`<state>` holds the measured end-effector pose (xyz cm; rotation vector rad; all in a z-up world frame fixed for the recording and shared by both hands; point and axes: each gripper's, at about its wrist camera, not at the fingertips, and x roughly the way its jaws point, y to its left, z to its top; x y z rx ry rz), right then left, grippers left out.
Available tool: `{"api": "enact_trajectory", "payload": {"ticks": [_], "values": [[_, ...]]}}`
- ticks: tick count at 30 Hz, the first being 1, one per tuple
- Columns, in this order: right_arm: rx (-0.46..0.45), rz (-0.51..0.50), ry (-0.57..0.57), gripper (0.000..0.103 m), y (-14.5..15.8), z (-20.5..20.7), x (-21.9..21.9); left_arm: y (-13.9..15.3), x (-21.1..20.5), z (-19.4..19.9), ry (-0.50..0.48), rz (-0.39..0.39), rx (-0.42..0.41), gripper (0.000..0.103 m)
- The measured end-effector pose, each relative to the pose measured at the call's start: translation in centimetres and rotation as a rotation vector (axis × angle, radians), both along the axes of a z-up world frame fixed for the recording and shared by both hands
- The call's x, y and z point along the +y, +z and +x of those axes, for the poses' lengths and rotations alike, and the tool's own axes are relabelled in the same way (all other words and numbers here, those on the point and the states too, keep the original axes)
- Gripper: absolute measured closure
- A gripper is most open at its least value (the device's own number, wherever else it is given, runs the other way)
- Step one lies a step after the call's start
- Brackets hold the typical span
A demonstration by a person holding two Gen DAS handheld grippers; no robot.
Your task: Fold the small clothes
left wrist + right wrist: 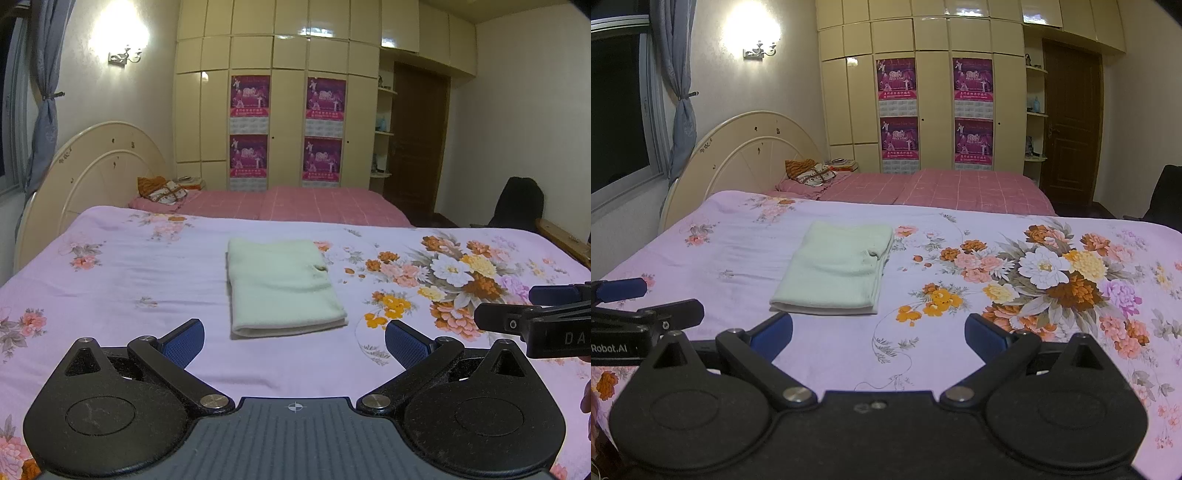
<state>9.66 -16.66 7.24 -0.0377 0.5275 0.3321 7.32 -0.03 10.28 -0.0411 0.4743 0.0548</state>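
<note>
Apparently finished, the pale-green folded knit garment lies on the floral lilac bedsheet; left tongs and right tongs, both wide open and empty, risk snagging and undoing its loose layered edges.

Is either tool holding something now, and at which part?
Nothing is held. The left tool and right tool are open, short of the folded green cloth.

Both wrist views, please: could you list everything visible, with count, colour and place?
folded cloth: one, pale green, middle of the floral sheet
floral sheet: one, lilac, on the near bed
pink bedding: one, checked, far bed
headboard: one, cream, left
posters: four, purple, on the wardrobe
wardrobe: one, cream, back wall
curtain: one, blue-grey, tied, left
door: one, brown, right
left gripper: open, empty
right gripper: open, empty
</note>
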Motion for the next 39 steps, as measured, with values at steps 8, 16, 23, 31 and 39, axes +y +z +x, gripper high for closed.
{"api": "enact_trajectory", "payload": {"ticks": [8,16,23,31,39], "values": [[0.0,-0.001,-0.005,0.003,0.03,0.1,-0.02,-0.16,0.05,0.03,0.004,-0.002,0.003,0.0],[0.0,-0.002,-0.006,0.003,0.04,0.16,-0.03,-0.4,0.02,0.06,-0.001,0.005,0.001,0.0],[0.001,-0.001,-0.005,0.003,0.08,0.19,-0.04,-0.41,-0.09,-0.04,-0.005,0.007,-0.001,0.0],[0.001,-0.001,-0.006,0.003,0.03,0.24,0.01,-0.42,-0.03,-0.18,-0.008,0.011,-0.004,0.0],[-0.001,-0.003,-0.006,0.003,-0.08,0.19,0.23,-0.3,0.2,-0.13,-0.015,0.016,-0.006,0.0]]}}
